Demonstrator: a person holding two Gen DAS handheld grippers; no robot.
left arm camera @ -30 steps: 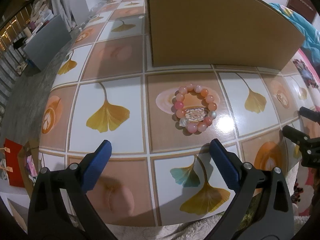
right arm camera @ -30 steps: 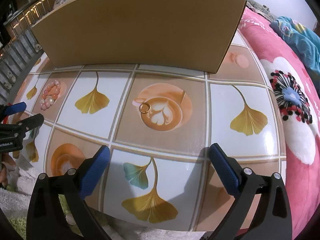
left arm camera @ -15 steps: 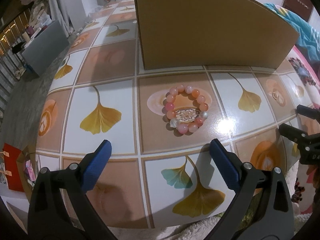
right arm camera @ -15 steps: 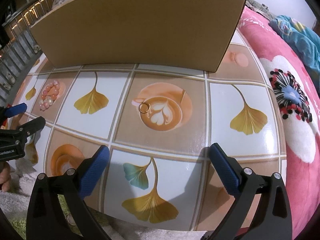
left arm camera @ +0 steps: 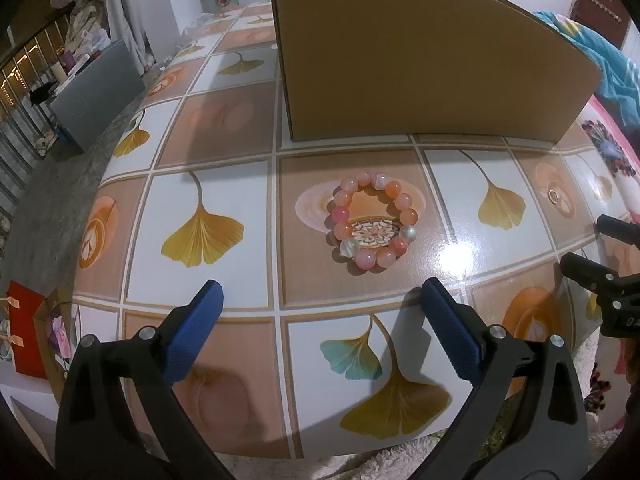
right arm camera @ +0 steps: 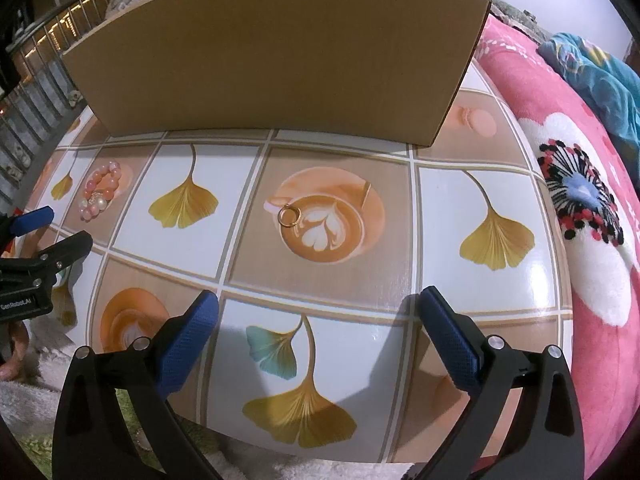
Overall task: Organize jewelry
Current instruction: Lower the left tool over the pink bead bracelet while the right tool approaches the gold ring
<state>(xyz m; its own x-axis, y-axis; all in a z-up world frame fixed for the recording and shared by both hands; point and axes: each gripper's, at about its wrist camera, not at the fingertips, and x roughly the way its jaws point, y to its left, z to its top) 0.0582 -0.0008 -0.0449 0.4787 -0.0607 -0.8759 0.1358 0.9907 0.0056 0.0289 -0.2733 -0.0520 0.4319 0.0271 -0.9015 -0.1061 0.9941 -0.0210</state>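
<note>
We hold the left gripper point(left arm camera: 318, 300) with jaws wide and empty, the pink-and-orange beaded bracelet point(left arm camera: 374, 226) lying flat on the tiled-print surface point(left arm camera: 224, 280) at its 1 o'clock, likely lined up for pickup. The right gripper point(right arm camera: 318, 306), jaws also wide and empty, faces the small gold ring point(right arm camera: 289, 215) at 11 o'clock. The brown cardboard box point(right arm camera: 276, 56) stands at 12 o'clock beyond both, probably their destination.

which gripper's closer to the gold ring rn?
Right. The right gripper faces the gold ring, which lies just ahead of its open jaws. The left gripper sits off to the ring's left, facing the beaded bracelet instead.
</note>
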